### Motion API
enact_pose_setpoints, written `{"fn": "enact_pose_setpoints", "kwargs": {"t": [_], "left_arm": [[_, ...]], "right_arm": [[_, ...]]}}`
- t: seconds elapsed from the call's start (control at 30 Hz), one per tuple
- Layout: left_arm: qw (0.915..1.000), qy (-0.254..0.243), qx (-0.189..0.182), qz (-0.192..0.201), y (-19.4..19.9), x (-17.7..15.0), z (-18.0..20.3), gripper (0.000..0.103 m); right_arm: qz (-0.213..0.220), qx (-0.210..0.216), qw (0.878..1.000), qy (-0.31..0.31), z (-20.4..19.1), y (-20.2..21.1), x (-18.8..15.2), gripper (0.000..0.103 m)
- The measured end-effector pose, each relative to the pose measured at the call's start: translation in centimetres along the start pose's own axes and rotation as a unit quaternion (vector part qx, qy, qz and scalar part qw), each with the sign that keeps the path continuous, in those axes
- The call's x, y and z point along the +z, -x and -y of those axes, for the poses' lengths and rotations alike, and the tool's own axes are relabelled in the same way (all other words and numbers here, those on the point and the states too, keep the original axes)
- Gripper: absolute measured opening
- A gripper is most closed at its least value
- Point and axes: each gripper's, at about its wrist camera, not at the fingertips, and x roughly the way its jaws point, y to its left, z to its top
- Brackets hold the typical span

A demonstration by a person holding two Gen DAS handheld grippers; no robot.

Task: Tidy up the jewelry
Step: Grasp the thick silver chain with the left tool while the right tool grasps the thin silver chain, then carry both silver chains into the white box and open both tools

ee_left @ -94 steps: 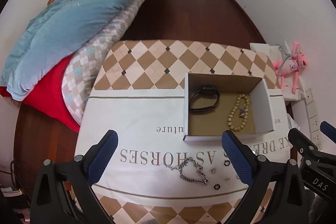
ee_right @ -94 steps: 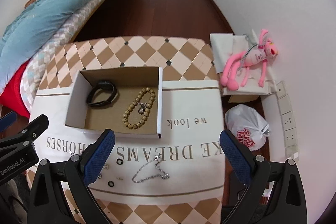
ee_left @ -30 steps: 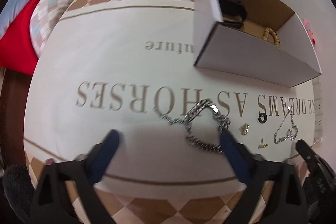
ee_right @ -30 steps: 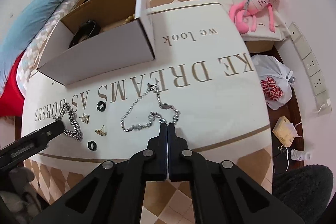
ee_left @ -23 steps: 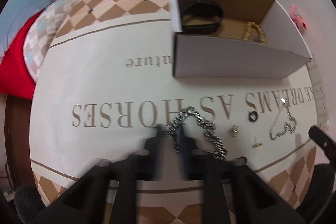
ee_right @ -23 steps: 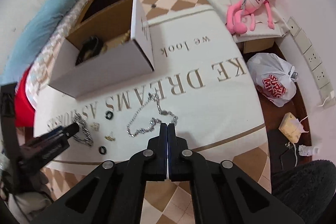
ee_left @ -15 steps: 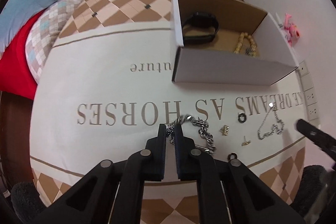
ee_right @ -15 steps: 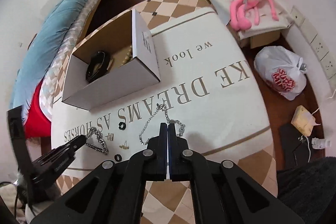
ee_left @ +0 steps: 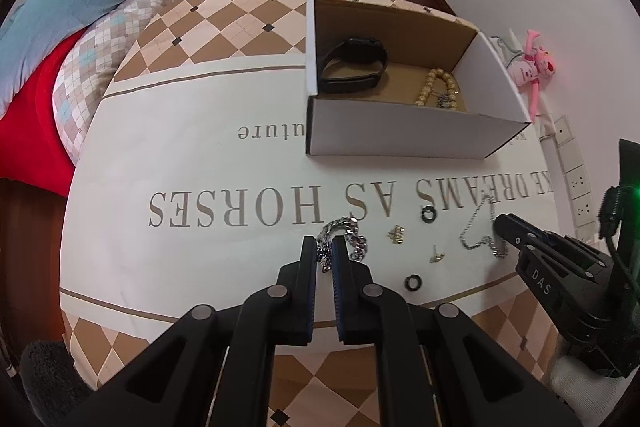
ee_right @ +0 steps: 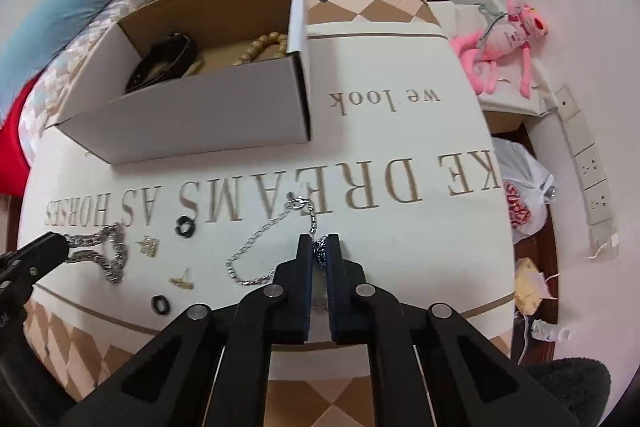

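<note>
We have both grippers pinched on jewelry: the left gripper (ee_left: 325, 251) clamps the heavy chain bracelet (ee_left: 352, 235), the right gripper (ee_right: 320, 254) clamps the thin chain necklace (ee_right: 276, 239), both trailing on the tablecloth (ee_left: 192, 163). To do this well, we lift each straight up until its tail hangs free, clear the near wall of the cardboard box (ee_left: 400, 131), and let go over bare floor beside the 2 pieces inside.

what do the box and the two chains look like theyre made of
Box: cardboard, white matte outside, raw brown inside.
Thick chain, in the left gripper: chunky shiny silver links, likely metal.
Thin chain, in the right gripper: fine bright silver links, probably metal too.
</note>
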Motion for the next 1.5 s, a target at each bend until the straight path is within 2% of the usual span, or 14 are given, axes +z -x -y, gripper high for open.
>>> {"fn": "enact_pose_setpoints", "kwargs": {"t": [0.2,0.4,0.63,0.73,0.87,1.03,1.3,1.43,1.5], "left_arm": [[0.9993,0.001,-0.026,0.027,3.3,1.1,0.2,0.004],[0.9965,0.009,-0.059,0.059,7.3,3.0,0.1,0.004],[0.9912,0.005,-0.088,0.098,11.4,7.0,0.1,0.004],[0.9903,-0.004,-0.089,0.107,11.8,9.1,0.4,0.004],[0.9911,-0.01,-0.089,0.098,10.6,11.6,0.4,0.004],[0.9936,-0.014,-0.091,0.066,7.5,13.8,0.4,0.004],[0.9947,-0.017,-0.101,-0.003,2.2,14.8,1.2,0.004],[0.9956,-0.006,-0.087,-0.033,0.7,14.9,1.2,0.007],[0.9965,-0.001,-0.075,-0.037,0.3,15.1,1.0,0.014]], "right_arm": [[0.035,0.067,0.996,-0.036,1.4,4.5,0.4,0.005],[0.071,0.12,0.99,-0.035,0.7,9.9,2.6,0.004],[0.117,0.167,0.979,-0.016,-0.9,16.6,6.4,0.004],[0.127,0.166,0.978,-0.001,-1.4,17.8,8.5,0.004],[0.12,0.151,0.981,0.016,-2.1,16.8,11.4,0.004],[0.084,0.135,0.987,0.018,-2.2,13.3,14.0,0.003],[0.034,0.111,0.993,0.015,-1.5,7.6,16.2,0.003],[0.025,0.098,0.995,0.025,-1.7,6.3,17.0,0.003],[0.021,0.096,0.995,0.028,-1.8,5.7,17.7,0.003]]}}
